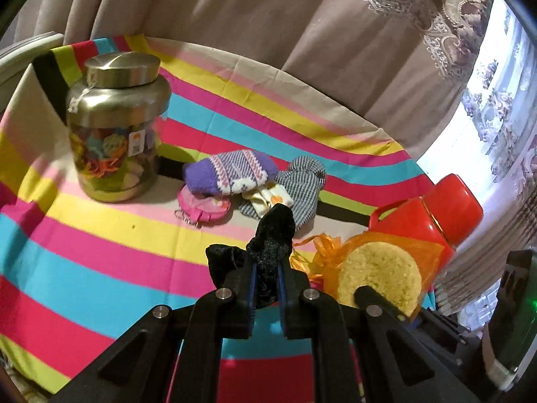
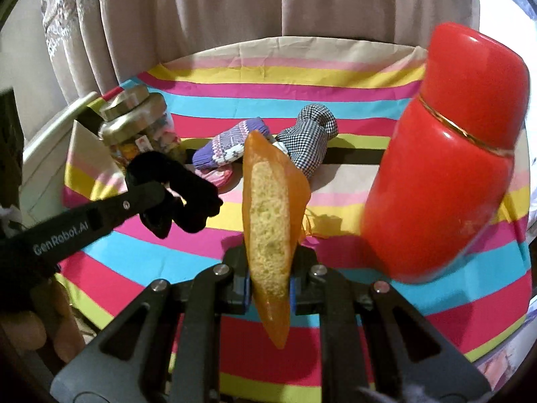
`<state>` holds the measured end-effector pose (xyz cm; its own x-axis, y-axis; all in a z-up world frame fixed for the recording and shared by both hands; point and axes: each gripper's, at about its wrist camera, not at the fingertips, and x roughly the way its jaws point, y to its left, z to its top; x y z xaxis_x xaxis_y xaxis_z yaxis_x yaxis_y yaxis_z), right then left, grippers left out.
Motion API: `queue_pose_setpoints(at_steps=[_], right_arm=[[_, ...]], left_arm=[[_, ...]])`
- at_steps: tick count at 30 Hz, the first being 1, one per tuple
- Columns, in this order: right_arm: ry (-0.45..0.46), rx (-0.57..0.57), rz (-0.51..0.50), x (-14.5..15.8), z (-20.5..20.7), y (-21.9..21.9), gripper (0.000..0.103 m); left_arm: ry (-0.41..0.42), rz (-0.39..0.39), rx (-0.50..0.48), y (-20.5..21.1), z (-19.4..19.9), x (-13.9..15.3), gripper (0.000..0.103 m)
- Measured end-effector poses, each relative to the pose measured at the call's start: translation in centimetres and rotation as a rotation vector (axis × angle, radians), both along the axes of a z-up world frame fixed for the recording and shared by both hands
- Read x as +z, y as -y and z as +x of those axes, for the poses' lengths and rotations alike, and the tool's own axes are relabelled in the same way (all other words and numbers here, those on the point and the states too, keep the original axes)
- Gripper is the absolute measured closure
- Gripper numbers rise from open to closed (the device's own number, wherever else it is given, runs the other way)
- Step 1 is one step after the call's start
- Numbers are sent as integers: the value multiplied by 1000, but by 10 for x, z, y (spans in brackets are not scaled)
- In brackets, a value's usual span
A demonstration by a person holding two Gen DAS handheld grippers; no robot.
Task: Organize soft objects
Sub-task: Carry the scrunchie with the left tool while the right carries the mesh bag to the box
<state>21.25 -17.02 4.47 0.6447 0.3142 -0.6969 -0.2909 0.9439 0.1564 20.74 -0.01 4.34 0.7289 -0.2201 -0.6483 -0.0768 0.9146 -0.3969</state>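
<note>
My left gripper (image 1: pixel 267 270) is shut on a black velvet scrunchie (image 1: pixel 273 238) and holds it above the striped cloth; the scrunchie also shows in the right wrist view (image 2: pixel 174 184). My right gripper (image 2: pixel 269 278) is shut on a yellow sponge in an orange mesh bag (image 2: pixel 270 221), held upright; the bagged sponge appears in the left wrist view (image 1: pixel 379 275). A purple patterned sock (image 1: pixel 231 173), a checked fabric piece (image 1: pixel 302 188) and a pink coin purse (image 1: pixel 204 206) lie together mid-table.
A glass jar with a metal lid (image 1: pixel 115 127), full of colourful items, stands at the left. A red flask (image 2: pixel 446 154) stands at the right, close to my right gripper. The striped tablecloth (image 1: pixel 100 235) covers the table; curtains hang behind.
</note>
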Motion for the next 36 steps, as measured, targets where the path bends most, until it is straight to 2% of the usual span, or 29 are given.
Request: queue_pose_setpoints(at_steps=[12,23,36], right_arm=[[-10,-6,65,5,-42,34,84],[-28,-43,104,12,-85,81,84],[-47,-149,113,13,-135,163,84]], left_arm=[[5,2,-38,22,-43,10,92],[24,5,-149,73,-76,24,92],[30,23,-314,147,-110,33,92]])
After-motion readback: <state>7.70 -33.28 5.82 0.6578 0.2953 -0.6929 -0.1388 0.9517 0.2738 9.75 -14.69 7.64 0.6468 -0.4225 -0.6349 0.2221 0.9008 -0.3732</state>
